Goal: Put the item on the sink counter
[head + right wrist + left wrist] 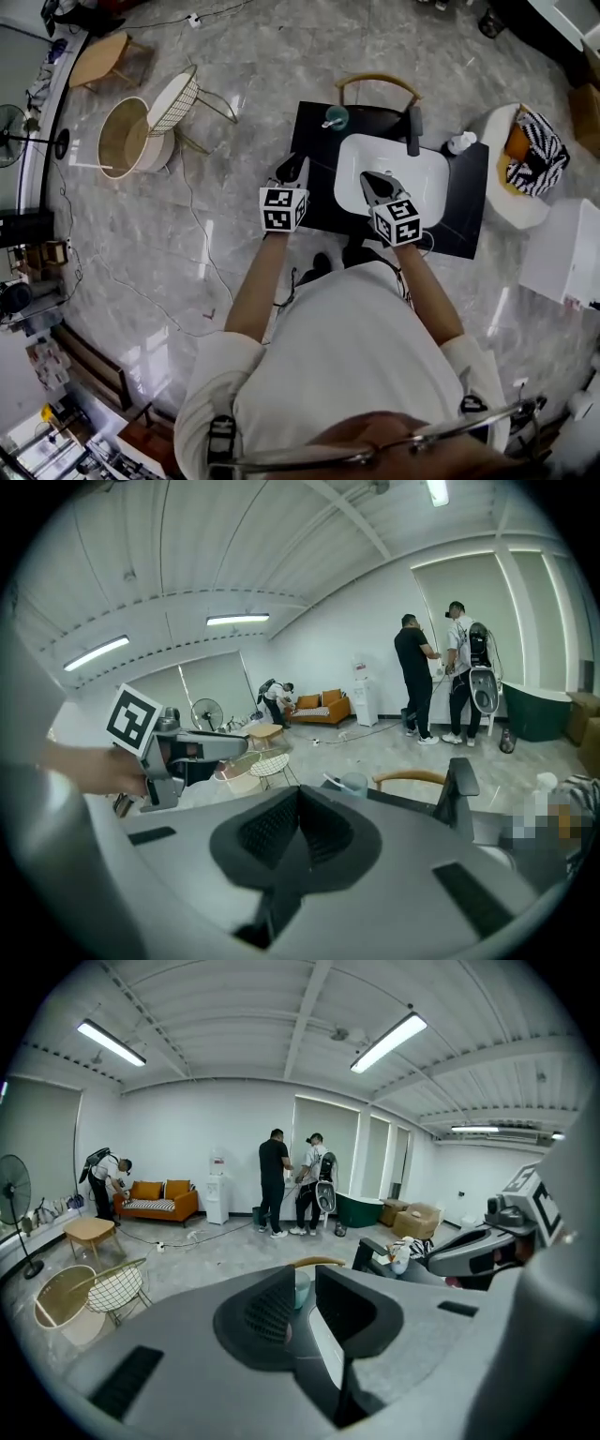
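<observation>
Black sink counter [459,211] lies below me, a dark slab with a white oval basin [433,173] sunk in it, and I carry nothing to it. My left gripper [292,171] has its jaws a little apart with only air between them, and my right gripper [377,185] has its jaws pressed together, empty. If the item is the teal round cup [336,117], it already stands on the slab behind the basin's left end, but I cannot tell for sure which item is meant. A small white bottle [460,142] stands behind the basin's right end, near the black faucet [413,129].

My left jaws point toward the cup, so a hasty reach could tip it off the back edge, toward the wooden chair [379,82] behind the basin. My right jaws hang over the basin, and a careless push forward would strike the faucet. Bare slab is narrow left of the basin, wider to its right and front.
</observation>
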